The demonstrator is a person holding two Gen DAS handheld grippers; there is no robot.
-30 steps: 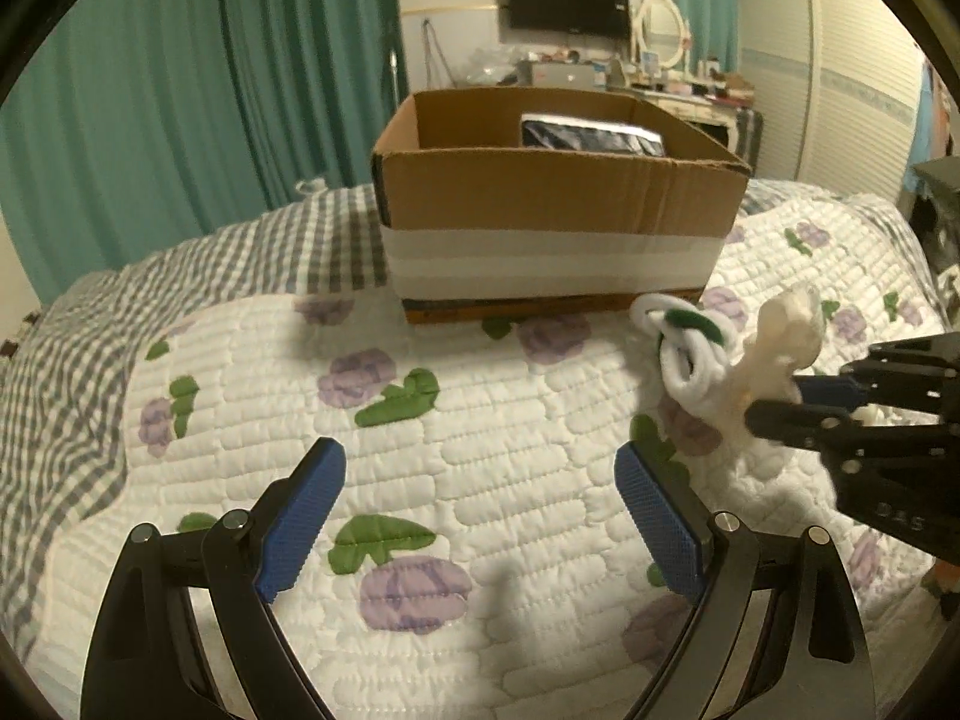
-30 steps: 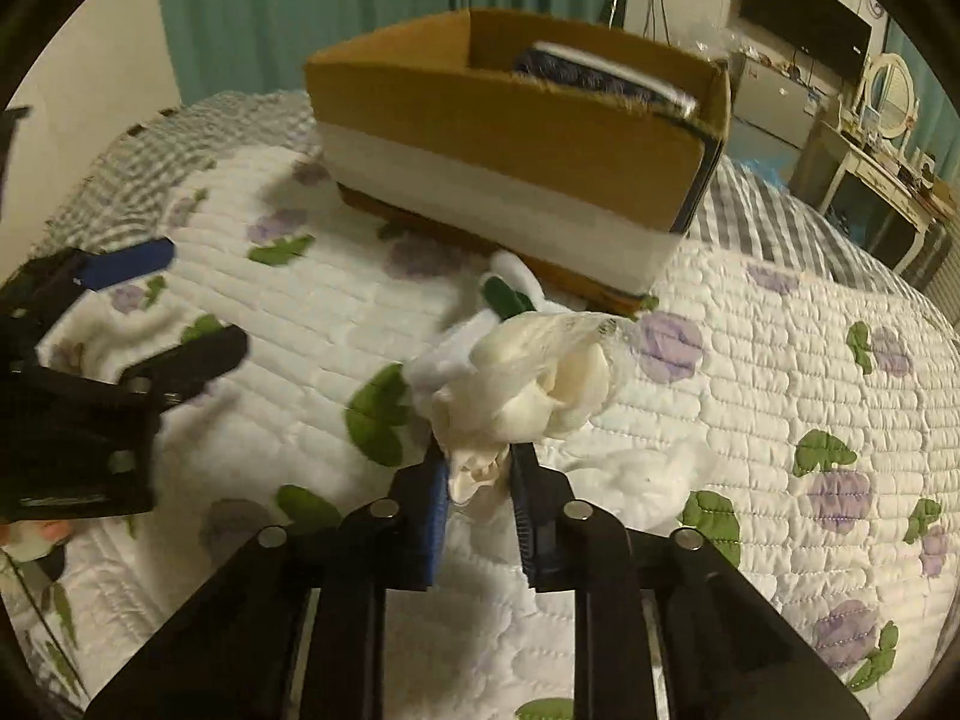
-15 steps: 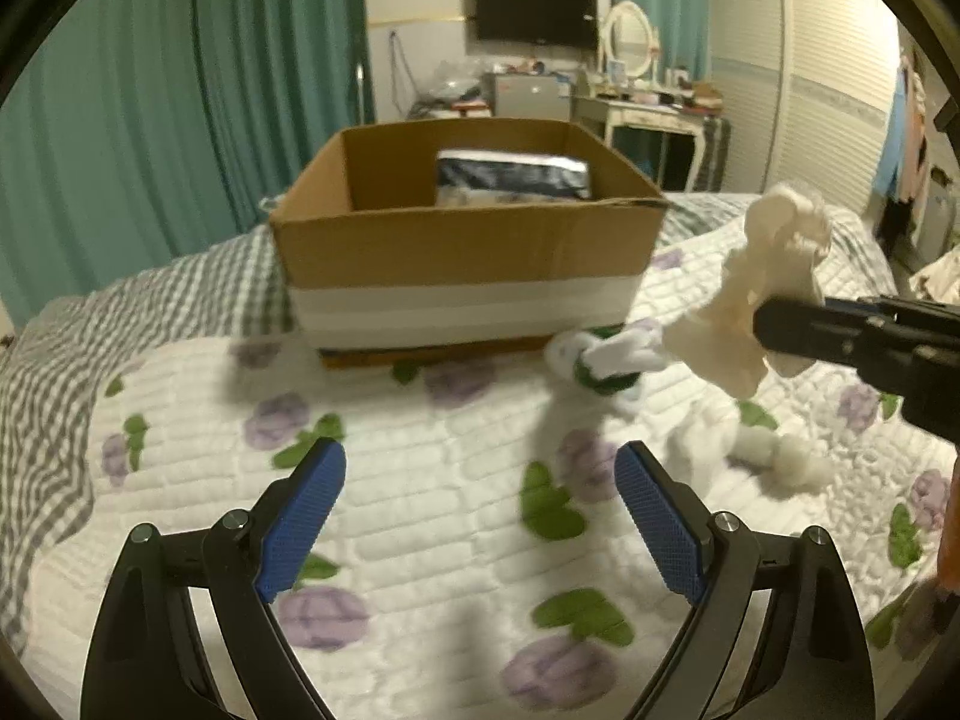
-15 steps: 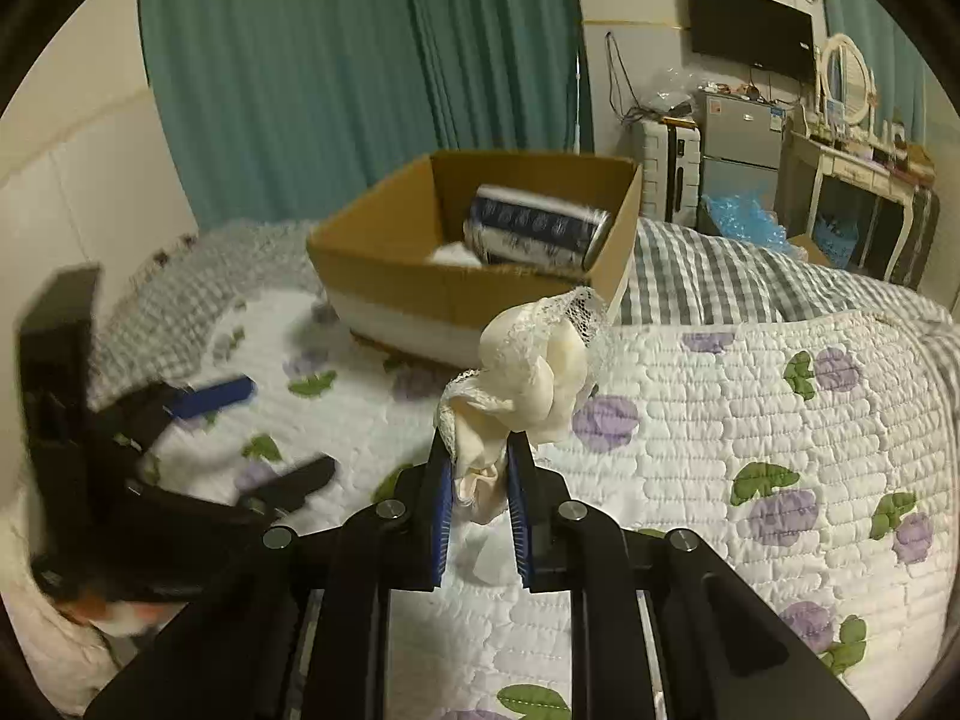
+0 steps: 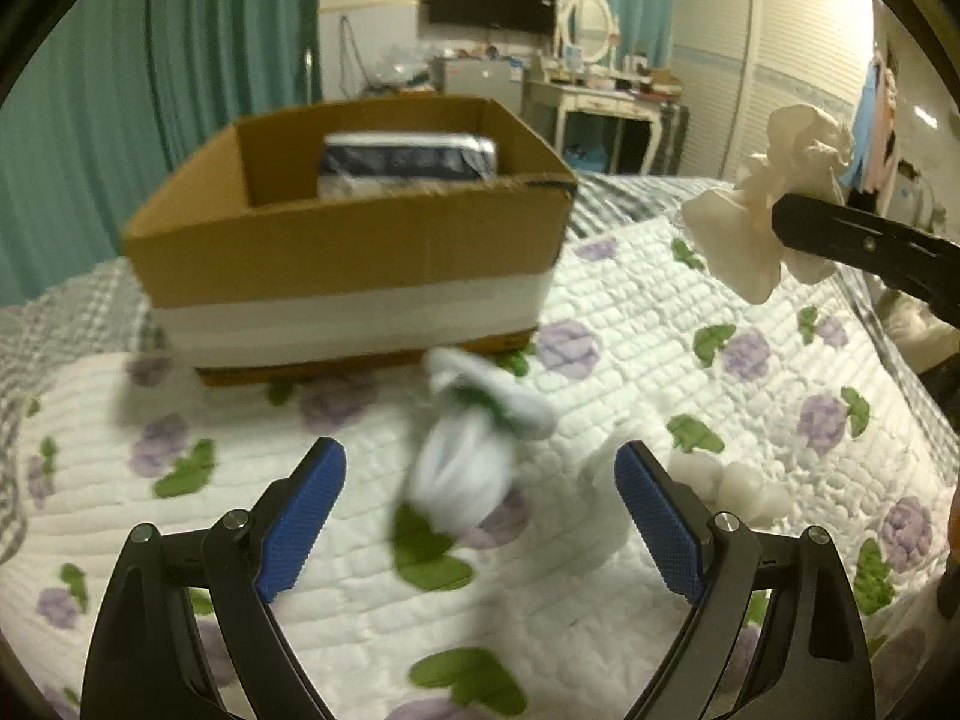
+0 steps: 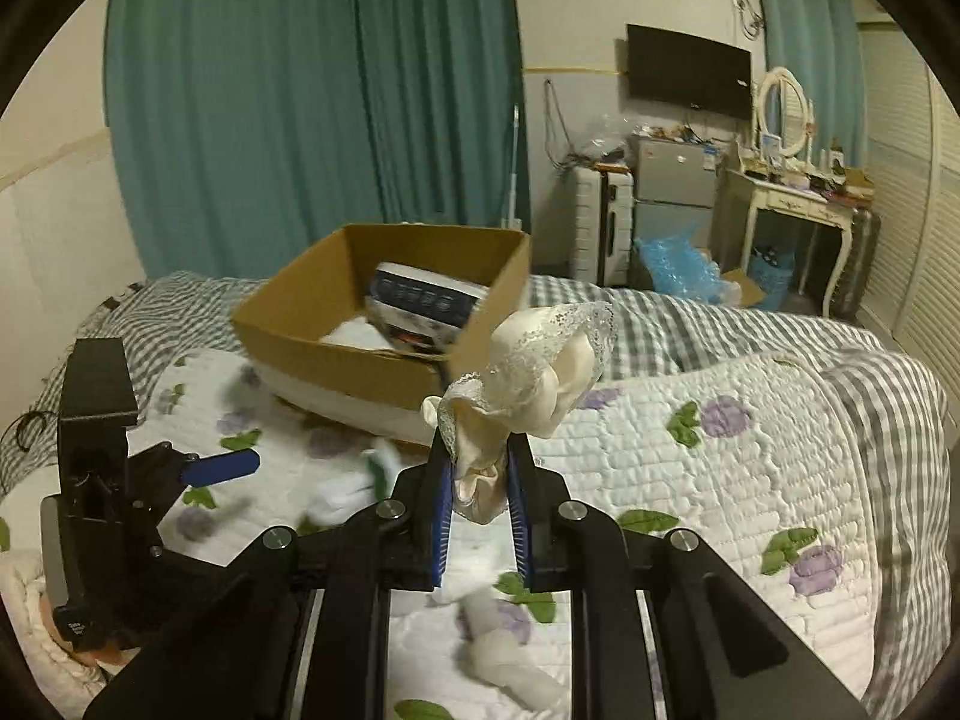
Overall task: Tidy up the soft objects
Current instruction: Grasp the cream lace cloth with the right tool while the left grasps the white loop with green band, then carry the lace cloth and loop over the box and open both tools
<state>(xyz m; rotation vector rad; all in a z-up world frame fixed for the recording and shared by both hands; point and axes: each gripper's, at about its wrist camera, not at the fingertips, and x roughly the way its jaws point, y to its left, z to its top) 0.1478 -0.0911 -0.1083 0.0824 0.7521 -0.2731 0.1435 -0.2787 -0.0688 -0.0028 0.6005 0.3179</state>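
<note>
- The bed (image 5: 630,312) fills the lower part of both views, covered by a white quilt printed with purple flowers and green leaves, over a grey checked sheet.
- The cardboard box (image 5: 354,258) stands on the quilt with its top open and a white band around its lower wall; a dark blue-and-white packet (image 6: 420,300) and something white lie inside.
- The left claw (image 5: 480,516) hangs low over the quilt, its blue pads spread wide and holding nothing.
- The right claw (image 6: 477,516) is raised above the bed to the right of the box, its pads pressed onto the lower end of the cream lace-trimmed garment (image 6: 534,378), which bunches up above them, clear of the quilt.
- The white sock bundle with a green band (image 5: 474,450) lies on the quilt just in front of the box, between the left claw's pads in that view, blurred.
- A smaller cream bundle (image 5: 732,483) lies on the quilt just right of the left claw.
</note>
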